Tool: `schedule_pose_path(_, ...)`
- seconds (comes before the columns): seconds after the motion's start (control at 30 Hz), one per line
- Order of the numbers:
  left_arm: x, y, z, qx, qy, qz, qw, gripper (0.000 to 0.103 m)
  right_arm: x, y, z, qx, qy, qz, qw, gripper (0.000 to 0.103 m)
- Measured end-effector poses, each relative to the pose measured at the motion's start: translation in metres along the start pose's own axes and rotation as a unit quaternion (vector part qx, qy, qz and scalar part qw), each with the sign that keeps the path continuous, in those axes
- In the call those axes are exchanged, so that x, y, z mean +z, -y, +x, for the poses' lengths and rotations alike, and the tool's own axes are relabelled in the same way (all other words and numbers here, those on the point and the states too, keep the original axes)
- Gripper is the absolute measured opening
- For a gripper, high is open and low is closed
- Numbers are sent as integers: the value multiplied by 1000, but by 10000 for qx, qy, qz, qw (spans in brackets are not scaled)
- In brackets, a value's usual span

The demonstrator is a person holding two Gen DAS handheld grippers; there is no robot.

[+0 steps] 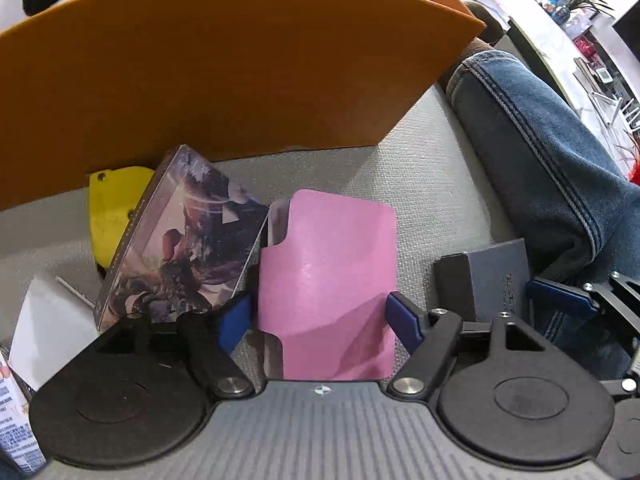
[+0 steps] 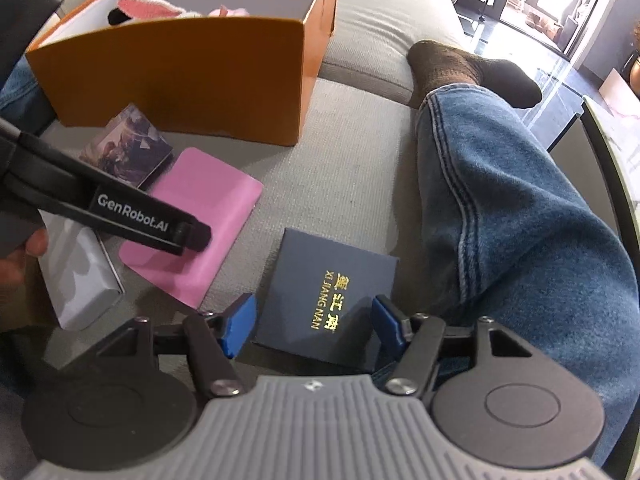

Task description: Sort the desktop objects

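Note:
A pink card case (image 1: 328, 280) lies on the grey cushion, between the blue pads of my open left gripper (image 1: 320, 320); the pads flank its near end. It also shows in the right wrist view (image 2: 200, 216) under the left gripper's finger (image 2: 160, 224). A dark blue box with gold lettering (image 2: 324, 296) lies flat between the pads of my open right gripper (image 2: 312, 326); it also shows in the left wrist view (image 1: 484, 280). An illustrated card box (image 1: 180, 240) leans beside the pink case. An orange box (image 2: 180, 68) stands behind.
A yellow object (image 1: 116, 208) lies against the orange box (image 1: 200, 80). A grey-white patterned box (image 2: 80, 280) and white packaging (image 1: 44, 332) lie to the left. A person's jeans leg (image 2: 520, 208) and socked foot (image 2: 472, 68) lie at the right. Plush toys (image 2: 152, 10) sit inside the orange box.

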State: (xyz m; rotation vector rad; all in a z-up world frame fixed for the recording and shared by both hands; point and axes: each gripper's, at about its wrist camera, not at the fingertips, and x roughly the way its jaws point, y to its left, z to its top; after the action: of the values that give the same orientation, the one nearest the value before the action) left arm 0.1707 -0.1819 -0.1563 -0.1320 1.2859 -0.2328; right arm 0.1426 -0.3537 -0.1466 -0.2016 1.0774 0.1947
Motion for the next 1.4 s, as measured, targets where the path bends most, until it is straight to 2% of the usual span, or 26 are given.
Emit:
schedule_pose_path(0.03,0,0,0,-11,-3,2,10000,83,0,-1,3,-23,-19,-24,10000,68)
schedule_pose_path(0.13,2,-2,-5,-61,30,-52,10000,69,-2,-8,9,-168,-18,-199,9997,75)
schedule_pose_path(0.2,3,-2,-14,-134,118,-65,9998,48,-2,-12,12,-251,-41,-281,9993,79)
schedule_pose_path(0.27,2,1,-22,-295,176,-19,9994,38,-2,-19,17,-447,-98,-429,9980,81)
schedule_pose_path(0.4,-4,12,-30,-498,334,181,9980,28,-2,-31,27,-882,-219,-776,9928,83)
schedule_pose_path(0.53,-7,16,-38,-503,458,228,9974,24,1,-20,23,-807,-187,-473,9954,78)
schedule_pose_path(0.73,-13,19,-62,9,682,485,9965,20,5,-10,0,-507,59,-75,9987,58)
schedule_pose_path(0.8,-16,16,-66,33,699,436,9966,20,9,-4,-9,-361,210,124,9990,52)
schedule_pose_path(0.9,-17,13,-64,-9,738,342,9967,20,14,7,-20,239,346,607,9973,47)
schedule_pose_path(0.97,-15,12,-58,-66,655,297,9974,20,16,17,-24,910,309,1066,9896,43)
schedule_pose_path(1.03,-14,12,-53,-215,580,283,9977,20,14,21,-23,1172,197,1316,9842,41)
schedule_pose_path(1.2,-9,14,-42,-498,472,211,9974,21,11,30,-18,872,-37,1405,9862,37)
schedule_pose_path(1.4,-6,12,-32,-607,471,102,9970,22,20,34,-9,885,-152,1383,9863,37)
